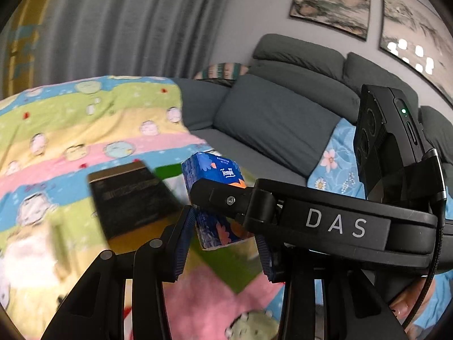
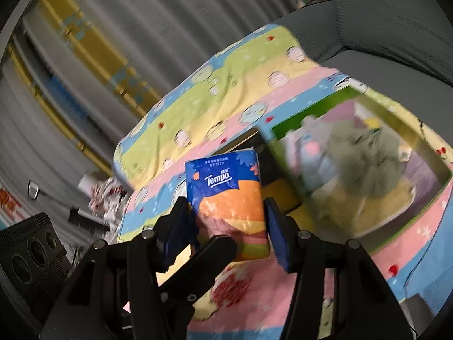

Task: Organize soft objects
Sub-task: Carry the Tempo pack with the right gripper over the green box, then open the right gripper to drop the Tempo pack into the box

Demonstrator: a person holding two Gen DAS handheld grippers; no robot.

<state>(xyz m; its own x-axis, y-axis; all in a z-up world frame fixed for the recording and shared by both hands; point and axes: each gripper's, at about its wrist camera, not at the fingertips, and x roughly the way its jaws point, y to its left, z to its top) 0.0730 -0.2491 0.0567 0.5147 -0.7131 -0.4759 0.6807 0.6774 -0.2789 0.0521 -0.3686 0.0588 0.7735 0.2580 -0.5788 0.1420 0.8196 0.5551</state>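
Both hand-held grippers are on one Tempo tissue pack (image 2: 226, 198) at once, mid-air above the cartoon-print blanket (image 1: 85, 119). Right hand-held gripper (image 2: 229, 226) is clamped on the pack's two narrow sides, pads pressing the wrapper, pack upright w/ logo facing the cam. Left hand-held gripper (image 1: 223, 238): its left pad touches the pack's lower edge; its right pad is partly hidden behind the other tool's finger, so contact there isn't visible, but the jaws stand narrow w/ the pack between them, so I judge it clamped on the pack too.

Progress, as a judgement: early-to-mid. A green box (image 2: 354, 153) on the blanket already has soft stuff in it – a grey-green fluffy item (image 2: 365, 158) plus something pale blue/pink, too blurred to name. The pack isn't in the box yet; it hangs near it, to the left. Left to do: carry it over, let go, then whatever else is loose.

View diffs: right wrist cam shows the box contents and the clutter beyond the blanket's edge at left (crumpled patterned cloth, dark tube). Left wrist cam shows none of that inside-box detail, but gives the grey sofa (image 1: 297, 107) w/ cushions, a blue floral cloth (image 1: 337, 164) on it, two framed pictures on the wall, and a flat dark box or lid (image 1: 130, 198) lying on the blanket just left of the pack.
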